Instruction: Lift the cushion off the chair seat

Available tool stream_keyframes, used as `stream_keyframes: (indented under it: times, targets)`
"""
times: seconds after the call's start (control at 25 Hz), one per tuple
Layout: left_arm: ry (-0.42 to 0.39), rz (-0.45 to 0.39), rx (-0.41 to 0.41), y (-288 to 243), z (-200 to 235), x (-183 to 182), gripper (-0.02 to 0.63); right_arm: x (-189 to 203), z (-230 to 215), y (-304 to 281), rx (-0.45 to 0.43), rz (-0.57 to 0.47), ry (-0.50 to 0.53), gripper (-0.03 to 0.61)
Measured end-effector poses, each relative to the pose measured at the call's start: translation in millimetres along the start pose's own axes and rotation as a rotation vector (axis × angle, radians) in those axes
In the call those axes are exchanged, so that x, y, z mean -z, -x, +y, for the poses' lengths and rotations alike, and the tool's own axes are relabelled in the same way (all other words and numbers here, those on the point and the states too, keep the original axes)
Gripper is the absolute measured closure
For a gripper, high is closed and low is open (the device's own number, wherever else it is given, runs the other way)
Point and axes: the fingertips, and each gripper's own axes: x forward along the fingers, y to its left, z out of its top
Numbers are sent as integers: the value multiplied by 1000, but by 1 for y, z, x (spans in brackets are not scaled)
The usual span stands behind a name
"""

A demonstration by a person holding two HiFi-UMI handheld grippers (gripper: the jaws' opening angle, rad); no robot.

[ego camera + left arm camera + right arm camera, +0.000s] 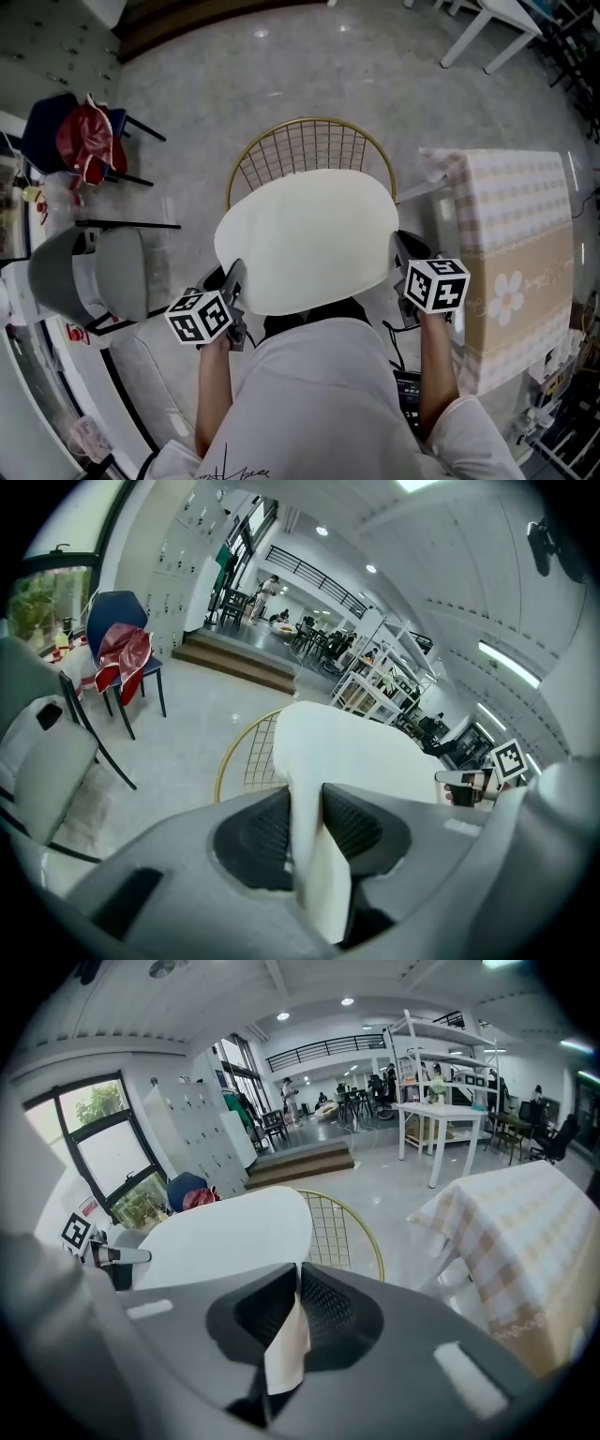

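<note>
A pale grey polished floor [216, 84] fills the room. To the right stands a counter [520, 244] draped in a beige checked cloth with a flower print on its side.

In the middle, the white cushion [309, 234] is held out flat between the two grippers. It hangs over the chair [305, 150], whose gold wire back rises just beyond the cushion's far edge. The cushion hides the seat, so whether the two still touch cannot be told.

At the left a grey shell chair [89, 272] stands near the person's side, and farther off a blue chair [47, 127] carries a red garment [84, 141].

The left gripper [234, 281] grips the cushion's near left edge. In its own view the ribbed fingers [258, 832] stand narrowly apart, with a thick fold of white fabric pinched between them. The right gripper [401, 253] grips the near right edge, and its fingers [323, 1312] are almost together on a thin flap of the cushion.

Each gripper carries a marker cube, left [199, 317] and right [437, 283].
</note>
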Motion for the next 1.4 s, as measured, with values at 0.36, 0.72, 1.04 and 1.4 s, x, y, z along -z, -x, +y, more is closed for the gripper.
stream_keyframes:
  times: [0.36,0.72,1.04,1.4]
  targets:
    - [-56,-39,28,23,-9,-15,512,-1,15,29,-7,-54,-9,555]
    - [-83,-99,70,45,-24,-34,515,-16,25,53,8,-124,-6,555]
    - [-100,-139,103,62,-35,-50,519,-32,32,69,15,-176,-2,555]
    - [-126,-162,93,70,-32,-58,520,-36,41,71,14,-191,0,555]
